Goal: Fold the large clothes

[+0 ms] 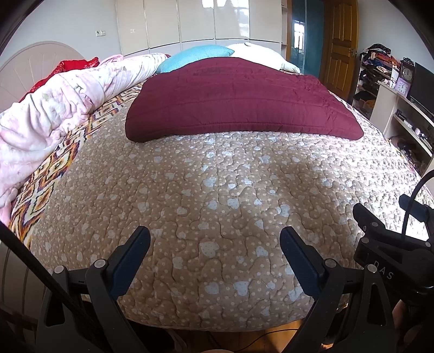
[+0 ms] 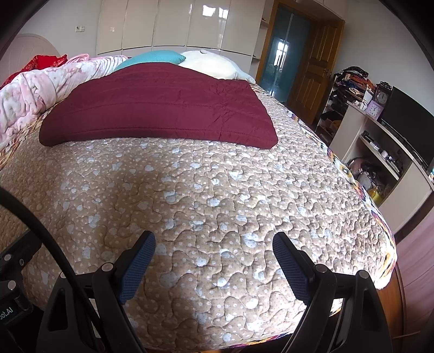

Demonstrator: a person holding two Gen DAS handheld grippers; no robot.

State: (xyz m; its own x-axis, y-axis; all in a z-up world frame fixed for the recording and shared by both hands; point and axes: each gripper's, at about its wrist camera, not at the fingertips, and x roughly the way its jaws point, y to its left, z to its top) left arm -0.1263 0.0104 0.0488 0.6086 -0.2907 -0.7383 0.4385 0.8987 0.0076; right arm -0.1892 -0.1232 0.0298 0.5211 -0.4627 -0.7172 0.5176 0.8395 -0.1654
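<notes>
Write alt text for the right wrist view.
A folded maroon quilted garment lies on a bed's beige quilted cover, beyond the open, empty right gripper. A pink duvet is bunched at left; shelves and a dark screen stand right.

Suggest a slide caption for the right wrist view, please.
Open right gripper hovers over the beige quilted bedspread, facing a folded maroon quilted garment.

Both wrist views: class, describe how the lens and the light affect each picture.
Left wrist view: fisheye bulges the beige quilted bedspread into a dome, corners vignette black, glossy white wardrobe doors show window glare. Right wrist view: same bulge, sunlight brightens the bedspread's right edge, the folded maroon quilted garment stays sharp.
</notes>
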